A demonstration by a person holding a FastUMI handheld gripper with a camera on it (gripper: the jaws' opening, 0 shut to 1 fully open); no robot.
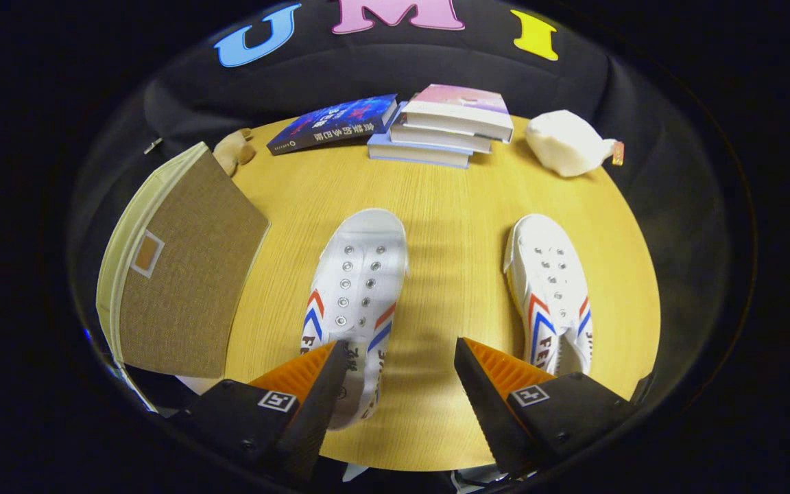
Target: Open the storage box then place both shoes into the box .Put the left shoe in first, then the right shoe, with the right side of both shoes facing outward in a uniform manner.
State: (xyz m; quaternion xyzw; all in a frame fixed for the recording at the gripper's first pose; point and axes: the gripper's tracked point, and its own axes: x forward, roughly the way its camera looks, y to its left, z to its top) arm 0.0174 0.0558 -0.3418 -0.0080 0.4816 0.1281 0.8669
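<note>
Two white canvas shoes with red and blue stripes lie on the round wooden table, toes pointing away from me. The left shoe reaches under my left finger, its heel hidden behind it. The right shoe lies just beyond my right finger. The storage box, brown fabric with a cream rim and a small label window, stands at the table's left edge with its lid down. My gripper hovers above the table, open, with bare wood between its fingers.
At the back of the table lie a dark blue book and a stack of books. A white plush toy sits at the back right. A small tan toy peeks out behind the box.
</note>
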